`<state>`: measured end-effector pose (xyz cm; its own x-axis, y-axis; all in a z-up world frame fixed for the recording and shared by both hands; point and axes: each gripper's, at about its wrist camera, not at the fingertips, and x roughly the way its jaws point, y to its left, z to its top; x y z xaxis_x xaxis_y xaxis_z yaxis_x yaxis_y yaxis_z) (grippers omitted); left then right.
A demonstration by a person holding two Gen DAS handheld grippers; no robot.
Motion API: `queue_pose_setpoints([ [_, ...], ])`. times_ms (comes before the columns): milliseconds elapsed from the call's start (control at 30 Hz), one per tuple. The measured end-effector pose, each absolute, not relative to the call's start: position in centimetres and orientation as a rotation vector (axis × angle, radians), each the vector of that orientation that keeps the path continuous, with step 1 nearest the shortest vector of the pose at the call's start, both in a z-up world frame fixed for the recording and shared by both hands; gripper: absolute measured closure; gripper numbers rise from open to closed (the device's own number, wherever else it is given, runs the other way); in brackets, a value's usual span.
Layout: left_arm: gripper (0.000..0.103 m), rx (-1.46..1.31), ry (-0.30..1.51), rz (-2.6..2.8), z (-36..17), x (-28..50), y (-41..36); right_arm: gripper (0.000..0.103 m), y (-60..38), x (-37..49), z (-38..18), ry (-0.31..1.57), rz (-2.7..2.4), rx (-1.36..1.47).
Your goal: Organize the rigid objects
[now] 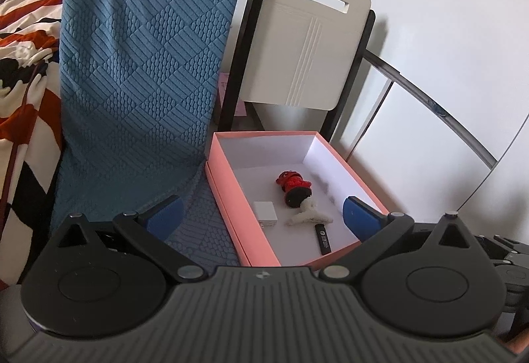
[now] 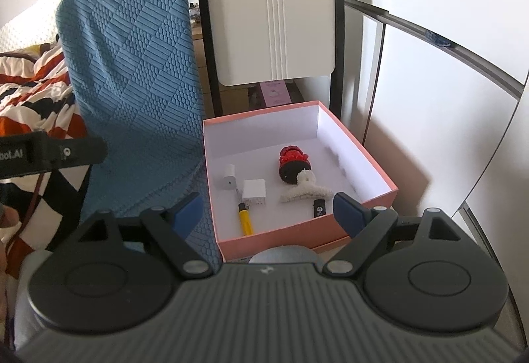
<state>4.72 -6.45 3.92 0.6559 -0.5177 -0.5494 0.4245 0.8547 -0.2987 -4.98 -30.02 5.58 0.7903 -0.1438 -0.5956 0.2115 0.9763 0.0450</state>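
Two handheld grippers hover over a pink cardboard box [image 2: 307, 232] with a white lining, set beside a chair draped in blue quilted fabric [image 2: 132, 65]. The left gripper [image 1: 263, 219] has its jaws spread wide and holds nothing; the right gripper [image 2: 264, 210] likewise has its jaws spread and empty.

Inside the box, left to right, lie one small white cylindrical plug [image 2: 228, 177], one yellow lighter-like stick [image 2: 245, 220], one white square charger [image 2: 254, 193], one red-and-black figurine [image 2: 292, 164], one white fuzzy hair claw [image 2: 305, 189] and one black USB-like stick [image 2: 319, 208]: six items in all.

No loose objects show outside the box, so the sorting appears largely complete. A white folding chair [image 2: 269, 22] stands behind the box.
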Motion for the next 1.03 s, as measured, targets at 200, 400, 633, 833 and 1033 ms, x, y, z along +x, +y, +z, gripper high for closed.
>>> queue_pose_setpoints([
  [200,0.0,-0.147,0.65,-0.531,4.1,4.3,-6.4,0.016,-30.0,-5.0,5.7,0.63,-0.192,0.11],
  [400,0.0,-0.131,0.643,-0.515,4.1,4.1,-6.3,0.016,-29.6,-5.0,5.7,0.631,-0.183,0.093],
  [633,0.0,-0.142,0.673,-0.512,3.8,4.1,-6.0,0.016,-29.2,-4.9,5.8,0.636,-0.167,0.089],
  [833,0.0,-0.154,0.685,-0.498,3.7,4.0,-5.8,0.016,-29.1,-4.9,5.8,0.633,-0.162,0.092],
  [1033,0.0,-0.153,0.692,-0.494,3.5,3.9,-5.5,0.016,-28.8,-5.0,5.8,0.635,-0.155,0.087],
])
